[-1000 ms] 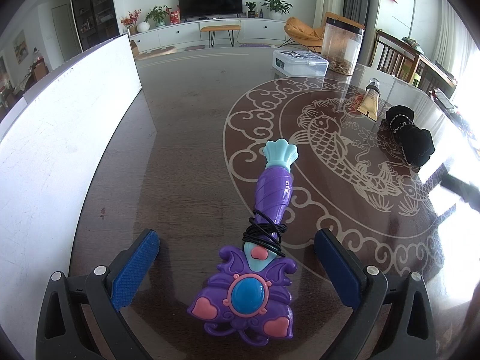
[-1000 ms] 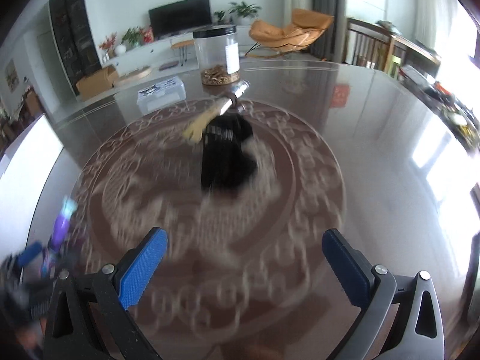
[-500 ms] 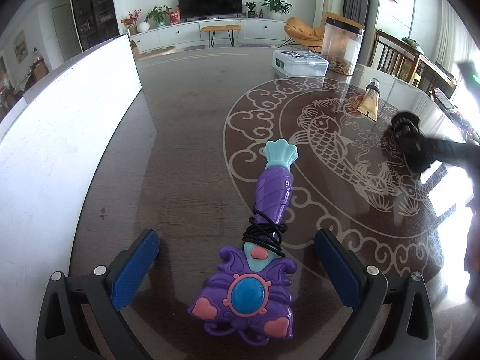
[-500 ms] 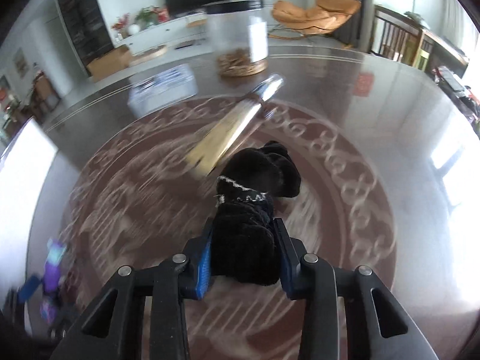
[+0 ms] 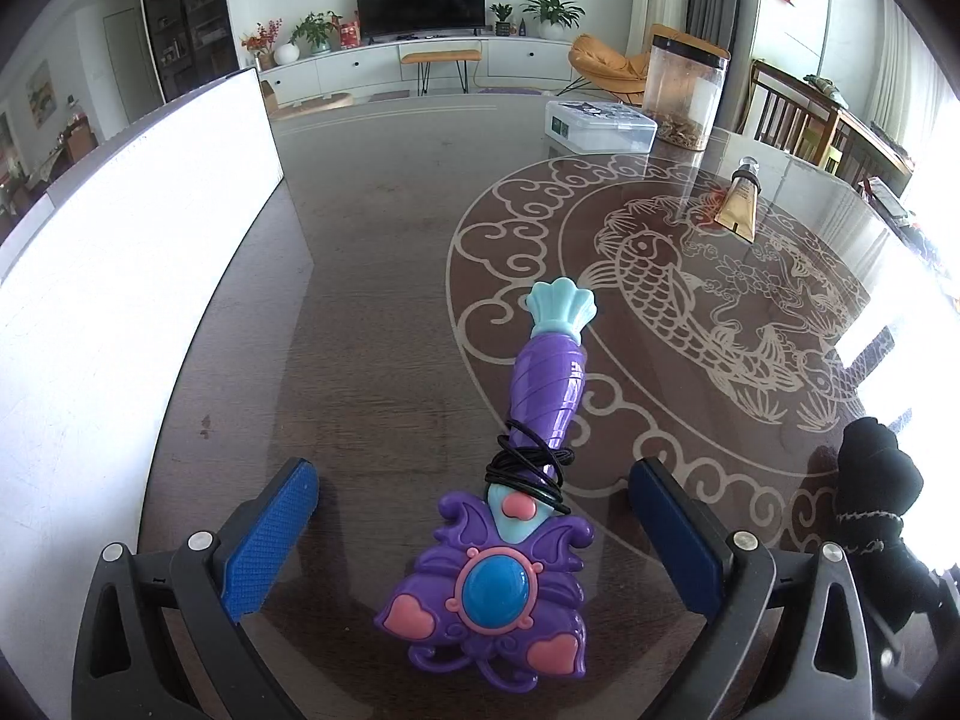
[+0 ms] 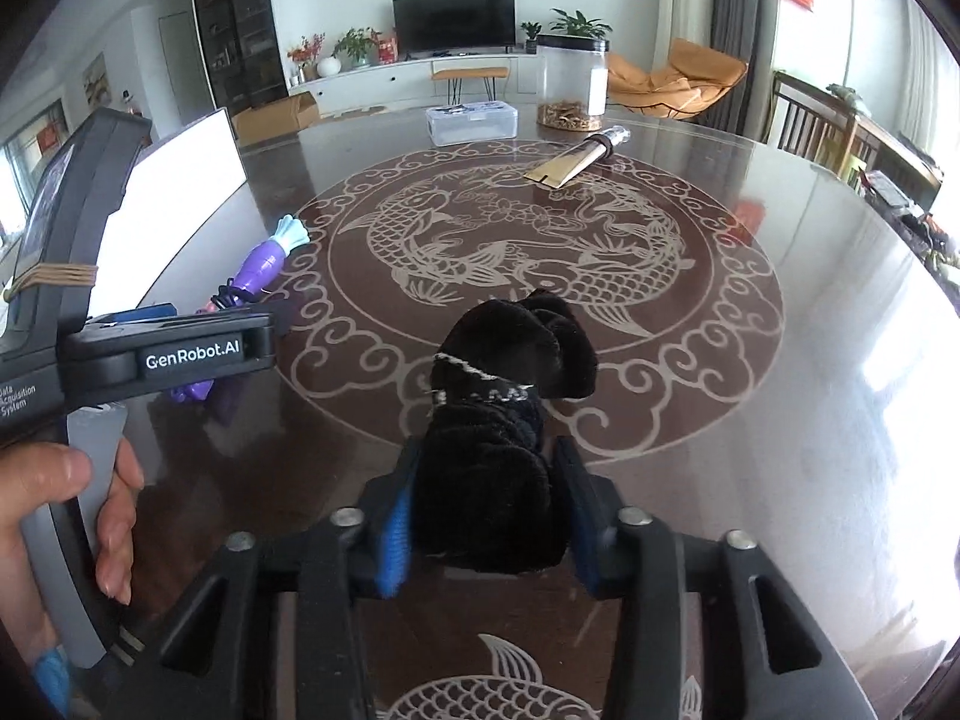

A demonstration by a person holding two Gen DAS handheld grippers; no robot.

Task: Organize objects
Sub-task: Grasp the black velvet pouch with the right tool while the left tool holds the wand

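A purple toy wand (image 5: 528,450) with a black cord wound round its neck lies on the dark table. My left gripper (image 5: 474,516) stands open around the wand's head, its pads well apart from it. The wand (image 6: 258,264) also shows at the left of the right wrist view. A black fuzzy item (image 6: 498,420) with a thin silver chain sits between the pads of my right gripper (image 6: 486,516). Those jaws are opening while the pads still touch the item's sides. In the left wrist view the black item (image 5: 870,498) is just right of the left gripper's right finger.
A gold tube (image 5: 741,204) lies far right on the fish pattern. Behind it stand a clear lidded box (image 5: 597,126) and a tall clear jar (image 5: 684,96). A white board (image 5: 120,270) runs along the table's left side. A person's hand (image 6: 60,480) grips the left gripper's handle.
My right gripper closed on the black fuzzy item at mid-table and carried it over beside the left gripper; its jaws now stand wider. The left gripper and wand stayed put.
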